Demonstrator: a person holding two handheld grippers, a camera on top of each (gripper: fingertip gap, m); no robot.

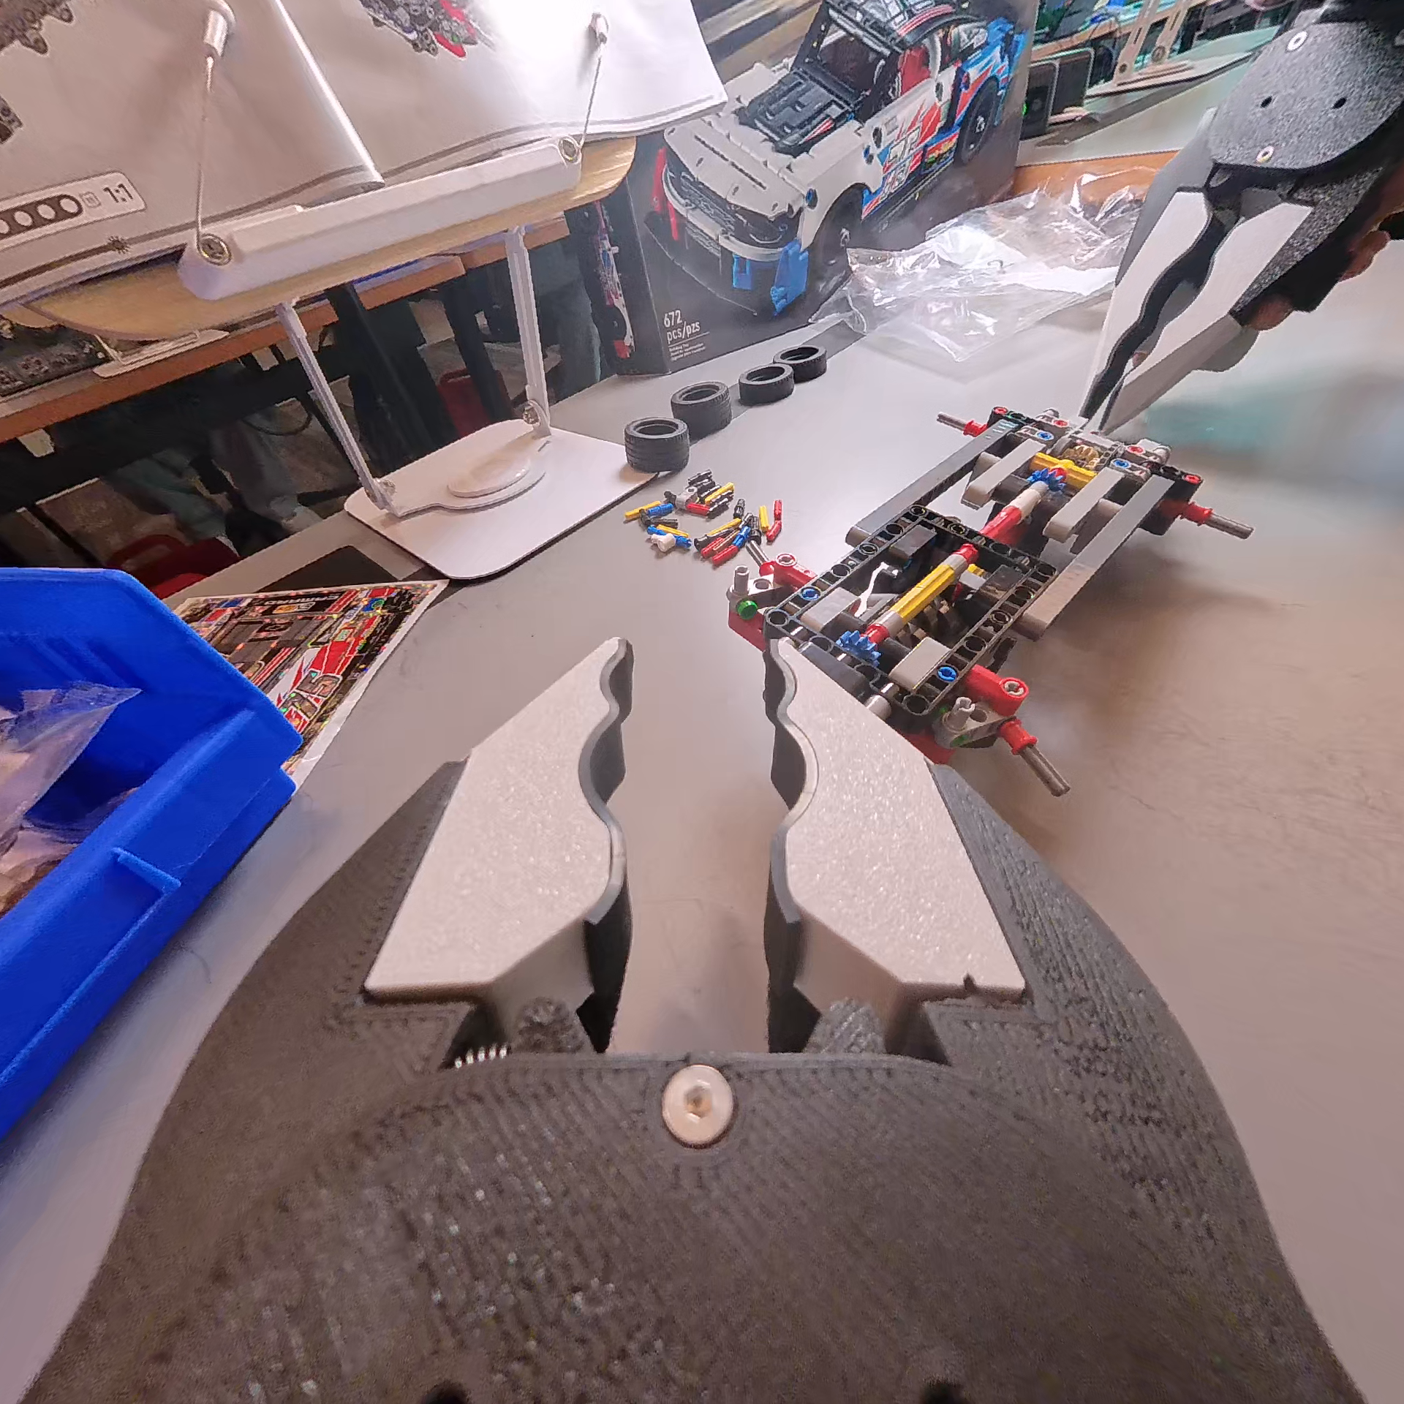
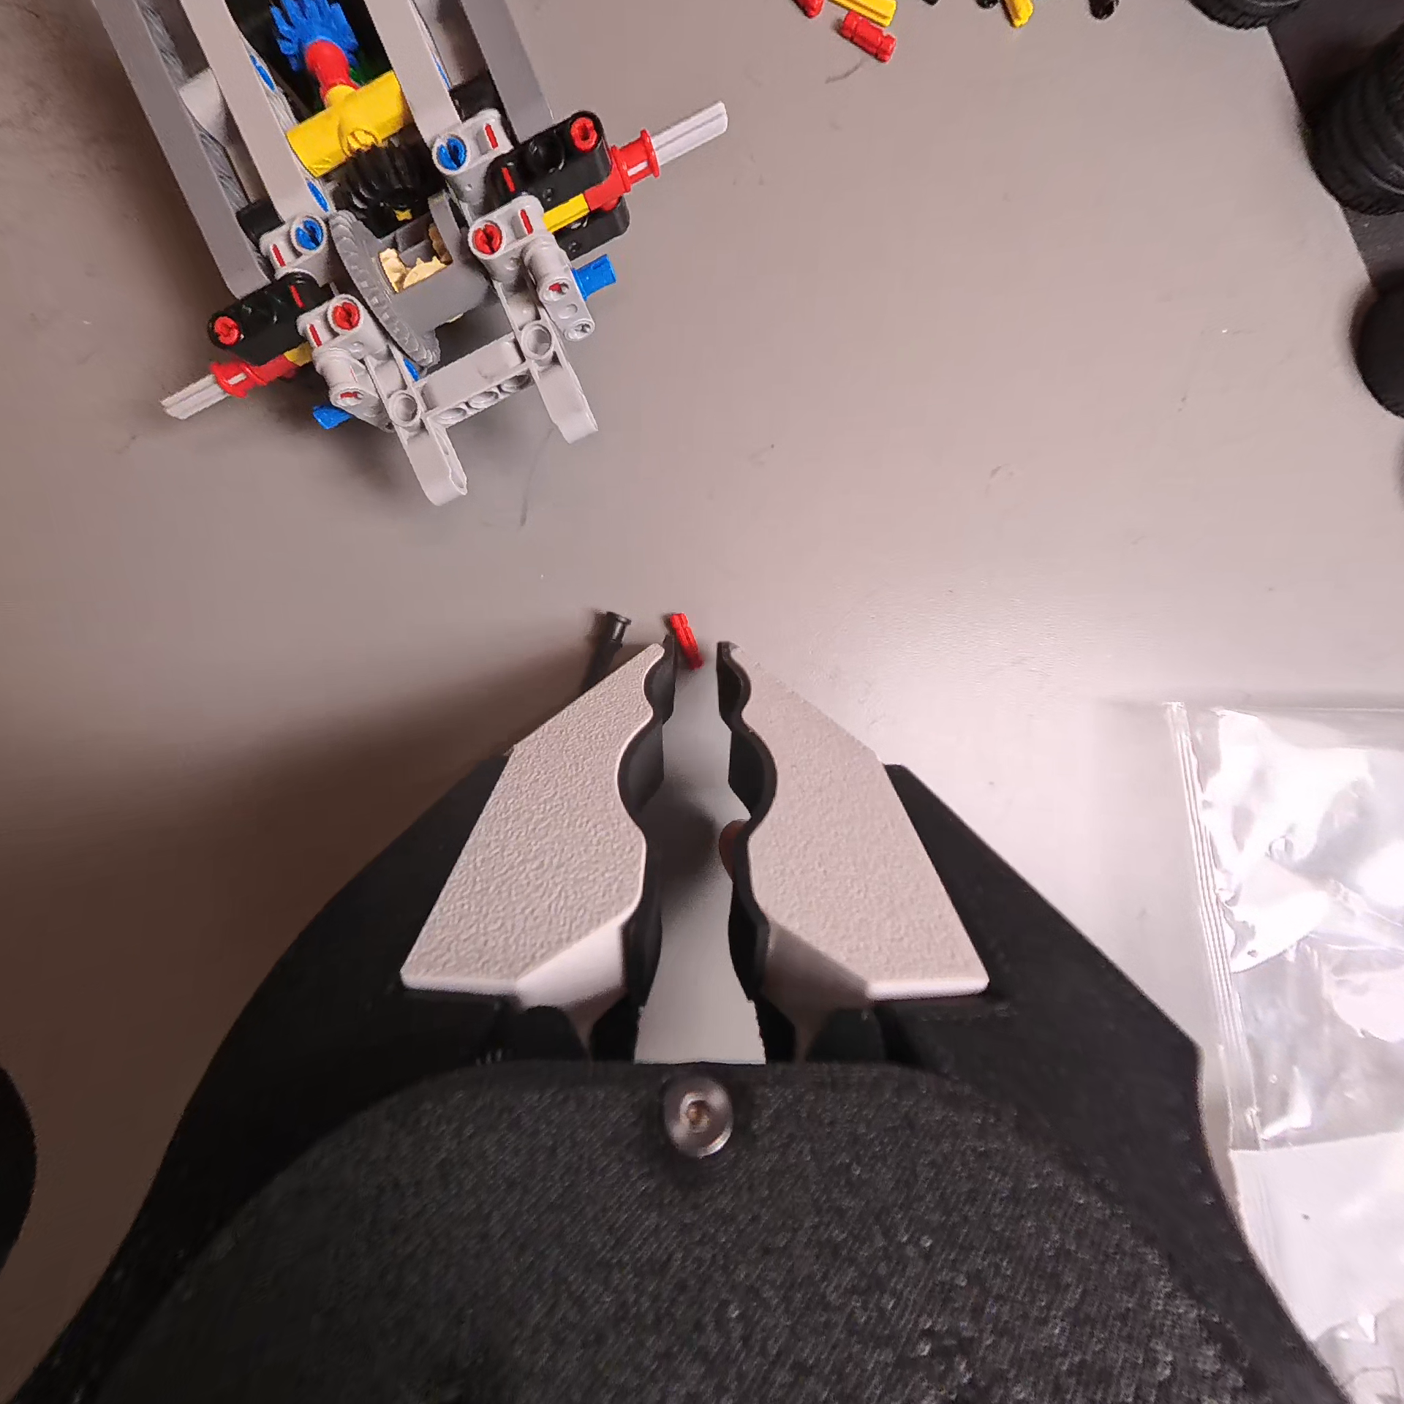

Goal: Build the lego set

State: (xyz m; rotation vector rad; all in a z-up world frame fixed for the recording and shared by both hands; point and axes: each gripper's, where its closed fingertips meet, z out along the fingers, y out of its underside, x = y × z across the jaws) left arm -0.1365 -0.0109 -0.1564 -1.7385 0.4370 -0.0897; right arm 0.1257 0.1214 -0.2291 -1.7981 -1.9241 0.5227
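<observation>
The part-built Lego chassis (image 1: 988, 577) lies on the grey table (image 1: 1139, 836), with grey beams, black frames, red and yellow axles and blue gears. My left gripper (image 1: 699, 661) is open and empty, low over the table just left of the chassis' near end. My right gripper (image 2: 695, 653) is narrowly open, tips down at the table. A small red pin (image 2: 684, 640) lies between its tips against the left finger. A black pin (image 2: 608, 638) lies just left of that finger. The chassis' rear end (image 2: 395, 251) is ahead to the left. The right gripper also shows in the left wrist view (image 1: 1113, 406).
Loose coloured pins (image 1: 706, 517) and several black tyres (image 1: 722, 403) lie behind the chassis. A blue bin (image 1: 114, 798), a sticker sheet (image 1: 319, 646), the instruction booklet on a white stand (image 1: 486, 486), the set's box (image 1: 820, 190) and plastic bags (image 2: 1307, 912) ring the work area. My hands' fingertips stand some 30 cm from each other.
</observation>
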